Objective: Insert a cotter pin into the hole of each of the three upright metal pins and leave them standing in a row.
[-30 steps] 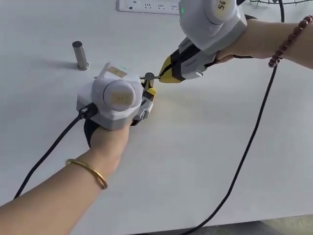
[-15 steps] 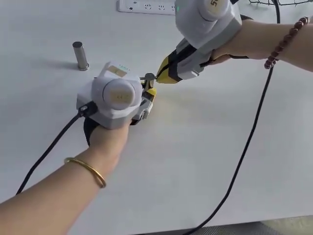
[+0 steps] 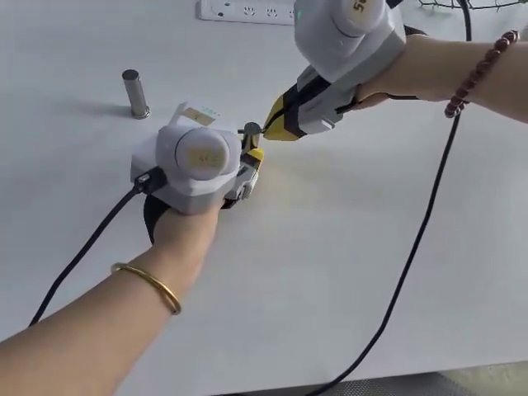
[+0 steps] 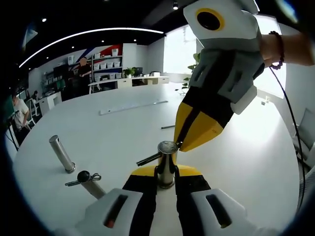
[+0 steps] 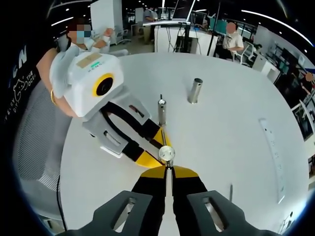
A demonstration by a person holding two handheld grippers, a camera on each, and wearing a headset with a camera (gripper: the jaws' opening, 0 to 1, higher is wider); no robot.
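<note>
Right gripper (image 3: pixel 271 132) nudged left, three metal pins (image 4: pixel 61 152), one in left gripper (image 3: pixel 252 155)

Tabletop (image 3: pixel 346 272): big, white and smooth.
Window (image 4: pixel 178 51): bright, in the far wall.
Ceiling (image 4: pixel 123 14): dark, with a long light strip (image 4: pixel 98 33).
Shelves (image 4: pixel 106 60): far back, with boxes.

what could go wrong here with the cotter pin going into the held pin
1. The cotter pin has its tip poking out the far side of the held pin. If the right gripper lets go too early, it may slide back out.
2. The finished pin stands close beside the left gripper, so a careless pull-away might topple it.
</note>
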